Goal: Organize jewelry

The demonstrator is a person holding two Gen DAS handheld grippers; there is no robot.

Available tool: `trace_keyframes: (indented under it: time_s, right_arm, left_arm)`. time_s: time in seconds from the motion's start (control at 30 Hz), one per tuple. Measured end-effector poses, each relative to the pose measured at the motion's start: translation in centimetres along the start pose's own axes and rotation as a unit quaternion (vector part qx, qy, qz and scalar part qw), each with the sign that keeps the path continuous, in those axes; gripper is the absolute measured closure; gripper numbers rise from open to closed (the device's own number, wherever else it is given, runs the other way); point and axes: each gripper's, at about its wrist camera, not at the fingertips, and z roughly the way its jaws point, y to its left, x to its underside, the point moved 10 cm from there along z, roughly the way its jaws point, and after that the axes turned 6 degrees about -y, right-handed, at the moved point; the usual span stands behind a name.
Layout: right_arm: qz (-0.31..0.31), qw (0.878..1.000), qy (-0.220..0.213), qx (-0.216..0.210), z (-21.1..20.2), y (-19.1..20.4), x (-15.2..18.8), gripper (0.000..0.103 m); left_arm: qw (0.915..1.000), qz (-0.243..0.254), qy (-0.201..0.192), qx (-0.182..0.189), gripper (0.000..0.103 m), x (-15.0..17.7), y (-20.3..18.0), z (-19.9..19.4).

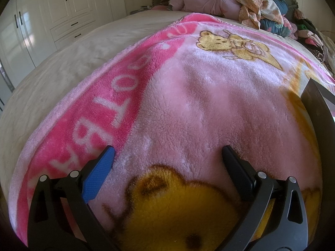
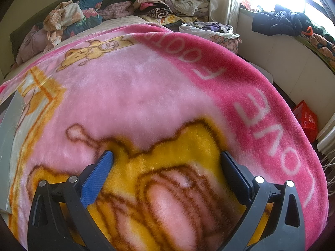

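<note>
My left gripper [image 1: 167, 151] hovers open just above a pink fleece blanket [image 1: 188, 96] printed with yellow bears, nothing between its fingers. A dark flat-sided box or lid [image 1: 318, 113] stands at the right edge of the left wrist view. My right gripper [image 2: 167, 155] is open too, low over the blanket [image 2: 136, 96] and its yellow bear print, empty. A grey flat panel [image 2: 10, 146], perhaps the same box, lies at the left edge of the right wrist view. No jewelry shows in either view.
The blanket covers a beige bed [image 1: 73, 52]. Heaped clothes and bedding [image 1: 251, 6] fill the head of the bed [image 2: 157, 6]. White wardrobes [image 1: 62, 10] stand at left. A window sill with dark clothes [image 2: 282, 23] and a red bag [image 2: 306, 119] are on the right.
</note>
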Motion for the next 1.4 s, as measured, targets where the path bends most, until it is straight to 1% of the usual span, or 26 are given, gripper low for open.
trace_keyframes:
  time_s: [1.4]
  right_arm:
    - [0.001, 1.000, 0.000, 0.000, 0.00, 0.03, 0.01, 0.005]
  left_arm:
    - [1.0000, 0.000, 0.002, 0.001, 0.010, -0.04, 0.19, 0.23]
